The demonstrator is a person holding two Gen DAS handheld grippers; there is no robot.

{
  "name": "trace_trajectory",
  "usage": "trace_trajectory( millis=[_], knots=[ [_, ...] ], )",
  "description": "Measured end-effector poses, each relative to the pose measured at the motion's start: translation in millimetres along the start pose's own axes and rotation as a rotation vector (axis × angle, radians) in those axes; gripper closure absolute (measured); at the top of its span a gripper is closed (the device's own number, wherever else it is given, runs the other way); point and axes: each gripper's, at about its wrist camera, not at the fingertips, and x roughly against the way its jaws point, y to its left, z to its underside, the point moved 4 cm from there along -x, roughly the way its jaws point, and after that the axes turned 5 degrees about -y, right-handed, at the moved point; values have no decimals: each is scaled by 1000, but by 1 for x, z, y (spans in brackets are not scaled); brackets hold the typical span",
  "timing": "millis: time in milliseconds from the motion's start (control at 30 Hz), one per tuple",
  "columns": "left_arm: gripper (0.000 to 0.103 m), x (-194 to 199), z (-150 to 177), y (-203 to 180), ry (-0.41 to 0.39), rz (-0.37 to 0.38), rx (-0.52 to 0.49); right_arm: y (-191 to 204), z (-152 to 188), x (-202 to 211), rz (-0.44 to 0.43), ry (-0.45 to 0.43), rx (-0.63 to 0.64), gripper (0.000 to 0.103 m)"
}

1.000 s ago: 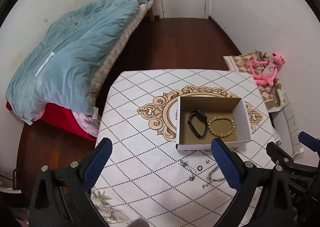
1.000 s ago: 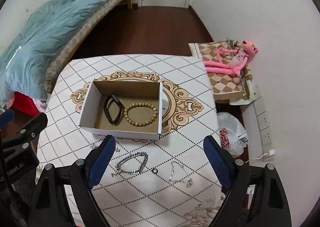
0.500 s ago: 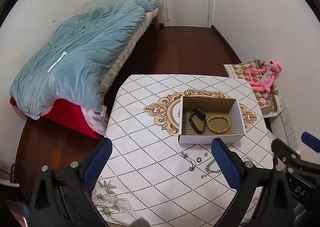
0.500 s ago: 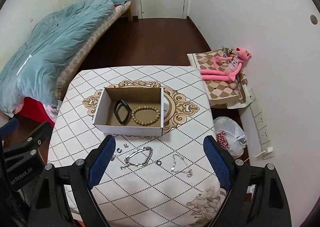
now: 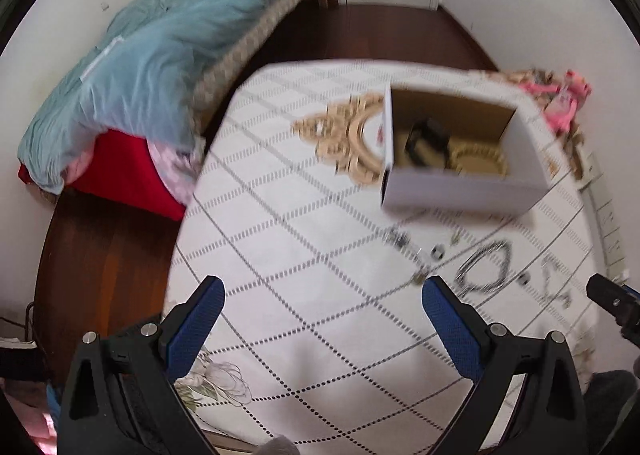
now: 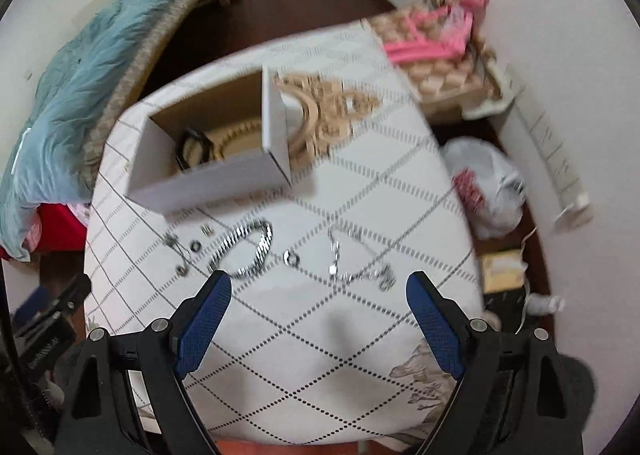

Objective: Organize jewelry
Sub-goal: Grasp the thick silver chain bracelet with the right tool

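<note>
We saw a big bed with a blue blanket (image 5: pixel 152 55) at the left in both views. Next to it stood the surface (image 5: pixel 320 287), covered by a white cloth with dotted diamond lines. A white box (image 6: pixel 208 179) sat on it, and inside lay a black band (image 5: pixel 426 139) and a bead bracelet (image 5: pixel 480 161), both blurry.

Only the right wrist view showed a white plastic bag (image 6: pixel 488 187) on the floor. The pink toy (image 6: pixel 436 35) was plain there, but only a small pink bit in the left view.

Our left gripper (image 5: pixel 320 327) had its blue fingers (image 5: pixel 196 329) spread wide, holding nothing. Our right gripper (image 6: pixel 318 319) had its fingers (image 6: pixel 204 321) spread wide too, and held nothing.

In front of the box lay a silver chain bracelet (image 6: pixel 248 251), a thin chain (image 6: pixel 356 259), and small rings (image 6: pixel 294 259). The right view showed them close, just past the fingers. The left view showed them off to the right.
</note>
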Motion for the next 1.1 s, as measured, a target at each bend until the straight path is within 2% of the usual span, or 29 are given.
trace_trajectory(
  millis=[67, 167, 300, 433, 500, 533, 567, 667, 800, 900, 967, 1100],
  knots=[
    [2, -12, 8, -2, 22, -3, -5, 3, 8, -18, -62, 30, -9, 12],
    [2, -25, 13, -4, 30, -17, -20, 16, 9, -40, -78, 30, 18, 13],
    [2, -41, 14, -3, 42, -45, -37, 36, -2, -69, -42, 25, 84, 26],
    [2, -53, 15, 0, 54, -48, -45, 52, -11, -96, 44, 26, 189, 30],
    [2, -58, 17, 0, 60, -48, -62, 55, -8, -108, 65, 51, 224, 43],
    [2, -60, 18, -1, 65, -43, -68, 59, -6, -108, 91, 21, 265, 44],
    [2, -61, 20, -2, 69, -33, -71, 60, -5, -106, 90, 1, 274, 50],
    [3, -64, 26, -9, 74, 10, -71, 61, -4, -103, 85, -30, 278, 94],
    [3, -66, 27, -29, 81, 95, -67, 47, -6, -99, 84, -26, 227, 95],
    [5, -64, 24, -44, 59, 125, -81, 28, -9, -91, 86, -38, 174, 95],
    [17, -66, 23, -55, 54, 134, -101, 16, -11, -86, 91, -40, 145, 95],
    [35, -72, 25, -71, 62, 144, -134, 3, -15, -82, 95, -41, 124, 95]
  ],
)
